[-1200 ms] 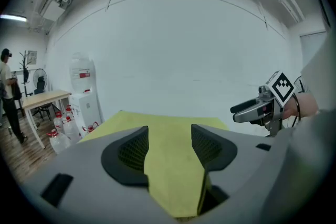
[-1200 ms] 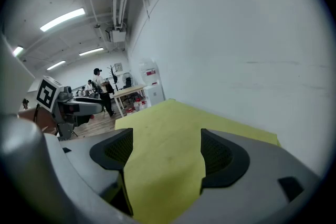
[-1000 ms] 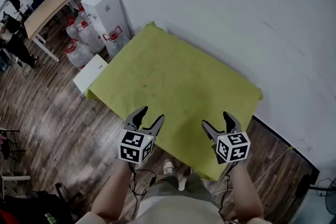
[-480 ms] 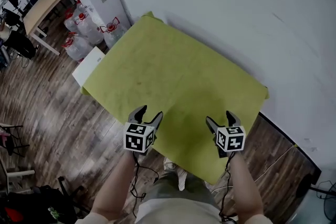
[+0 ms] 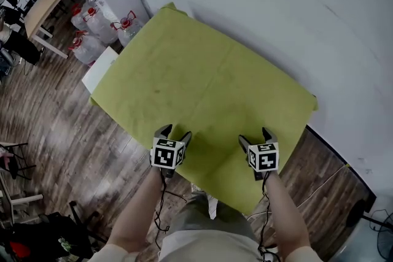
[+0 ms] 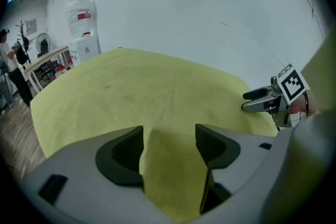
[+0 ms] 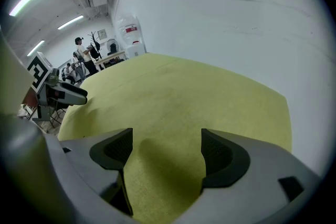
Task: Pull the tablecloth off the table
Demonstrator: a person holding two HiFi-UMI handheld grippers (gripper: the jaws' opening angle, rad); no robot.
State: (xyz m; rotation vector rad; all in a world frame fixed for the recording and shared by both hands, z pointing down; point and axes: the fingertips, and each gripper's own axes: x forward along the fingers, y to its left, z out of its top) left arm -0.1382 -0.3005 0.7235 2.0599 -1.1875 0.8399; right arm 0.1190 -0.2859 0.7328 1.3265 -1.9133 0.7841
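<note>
Tablecloth (image 5: 202, 89) lies fully spread over the tabletop, nothing pulled yet; left hand-held gripper (image 5: 172, 132), jaws just opening wider, and right hand-held gripper (image 5: 253, 135), jaws apart, hover at its near edge; cloth between both, unpinched.

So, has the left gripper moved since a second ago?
Yes. The left gripper has sunk toward the near edge of the tablecloth, smaller against it now; its jaws have just been opening, the cloth showing between them, ungripped.
</note>
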